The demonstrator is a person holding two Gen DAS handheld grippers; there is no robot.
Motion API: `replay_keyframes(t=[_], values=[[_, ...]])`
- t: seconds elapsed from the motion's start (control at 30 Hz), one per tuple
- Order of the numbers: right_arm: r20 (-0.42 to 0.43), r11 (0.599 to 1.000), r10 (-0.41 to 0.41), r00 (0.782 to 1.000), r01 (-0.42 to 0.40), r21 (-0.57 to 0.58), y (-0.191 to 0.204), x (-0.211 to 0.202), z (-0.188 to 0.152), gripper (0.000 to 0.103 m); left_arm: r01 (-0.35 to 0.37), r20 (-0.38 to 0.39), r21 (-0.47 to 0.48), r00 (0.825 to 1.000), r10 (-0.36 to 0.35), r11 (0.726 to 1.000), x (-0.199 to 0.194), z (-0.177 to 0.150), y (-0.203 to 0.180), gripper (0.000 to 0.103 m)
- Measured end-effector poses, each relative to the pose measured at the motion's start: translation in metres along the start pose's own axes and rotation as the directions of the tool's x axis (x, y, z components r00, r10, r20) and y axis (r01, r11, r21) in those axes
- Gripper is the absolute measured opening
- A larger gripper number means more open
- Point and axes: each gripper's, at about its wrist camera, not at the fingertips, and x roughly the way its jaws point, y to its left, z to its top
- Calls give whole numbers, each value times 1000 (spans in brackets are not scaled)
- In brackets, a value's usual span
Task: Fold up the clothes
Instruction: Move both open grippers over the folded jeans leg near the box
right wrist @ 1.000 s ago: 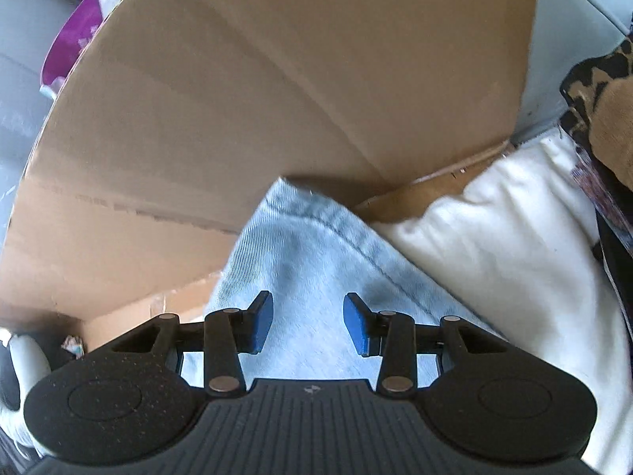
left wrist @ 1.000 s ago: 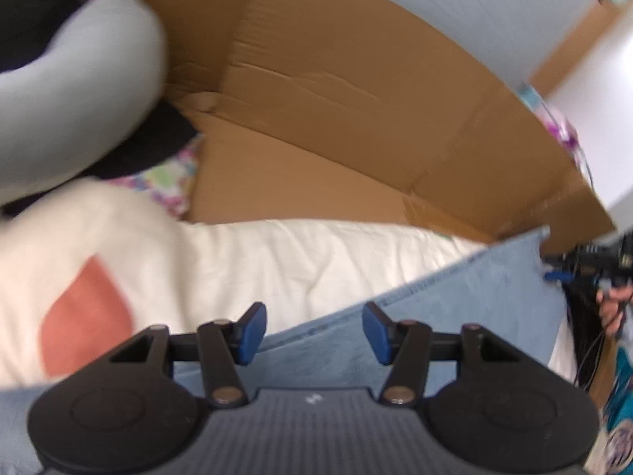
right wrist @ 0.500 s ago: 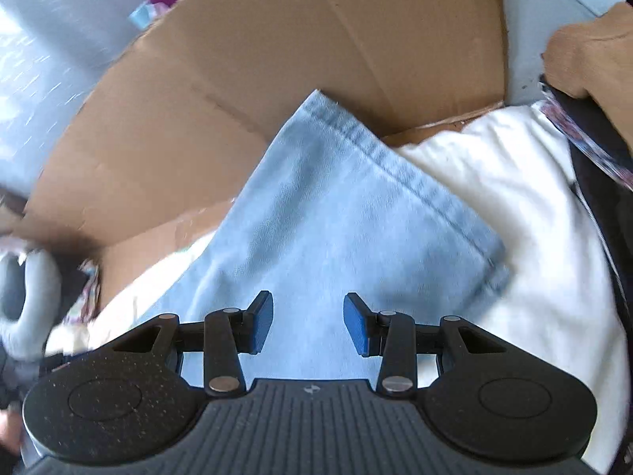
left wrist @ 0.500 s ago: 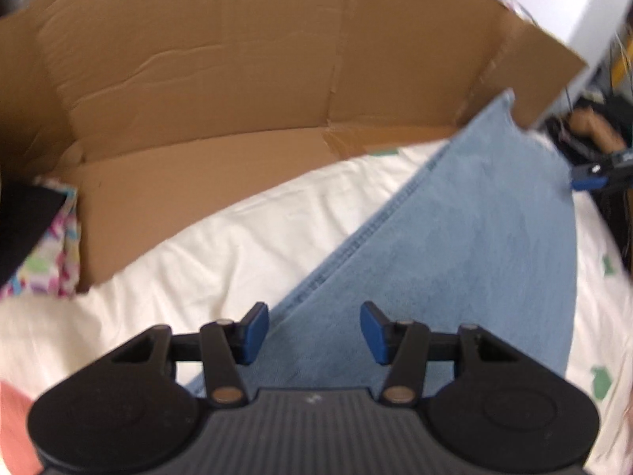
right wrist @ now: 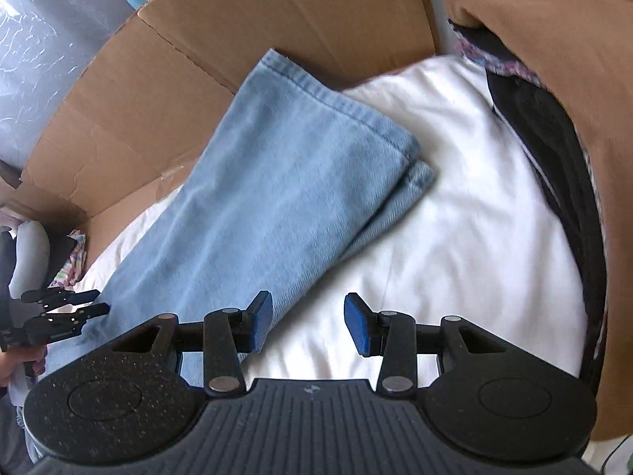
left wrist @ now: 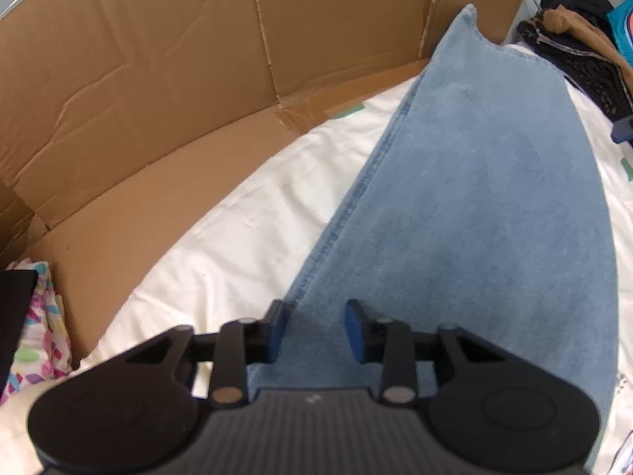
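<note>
Jeans [left wrist: 467, 206] lie flat on the white sheet [left wrist: 237, 245], seam edge between your closing left gripper [left wrist: 314, 330] pads, not yet pinched. Right gripper [right wrist: 308, 324] hangs released, its left pad over denim (hem ahead). Risk: a one-layer pinch skews your fold.

You have two grippers: the left gripper [left wrist: 314, 330], its jaws closing with denim between them, and the right gripper [right wrist: 308, 326], jaws apart over the sheet. One pair of jeans [left wrist: 474, 206] stretches ahead of both tools. One white sheet [right wrist: 455, 206] lies under it. One cardboard box [left wrist: 158, 79] stands beyond the left tool's fingers. One brown garment [right wrist: 585, 79] sits to the right of the right tool, on one dark garment [right wrist: 569, 182].
</note>
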Motion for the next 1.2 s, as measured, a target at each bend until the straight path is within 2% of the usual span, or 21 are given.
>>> replay_keyframes(t=[0.07, 0.3, 0.47, 0.57, 0.63, 0.97, 1.13, 1.2], values=[[-5, 1000, 6, 1000, -6, 1, 0, 3, -4, 47, -23, 3, 3, 1000, 23, 1000, -2, -1, 1, 12], [-21, 998, 40, 999, -39, 42, -4, 21, -11, 47, -20, 11, 2, 1000, 20, 1000, -6, -3, -1, 10], [-29, 995, 53, 998, -51, 81, -7, 32, -14, 47, -36, 12, 26, 999, 36, 999, -4, -1, -3, 3], [-32, 995, 58, 998, -55, 85, -8, 33, -17, 47, -58, 52, 59, 997, 55, 997, -14, -3, -7, 2], [-32, 995, 60, 998, -57, 85, -10, 33, -18, 47, -65, 74, 48, 995, 61, 997, -20, -4, -5, 2], [-18, 992, 68, 998, -65, 112, -22, 34, -17, 47, -135, 95, 32, 987, 131, 990, -17, -1, -4, 2], [-10, 990, 82, 997, -81, 113, -19, 38, -14, 47, -96, 47, -33, 994, 97, 995, 3, -2, 5, 3], [-6, 990, 84, 996, -83, 117, -19, 41, -12, 47, -80, 53, -57, 995, 83, 995, 3, -2, 10, 4]])
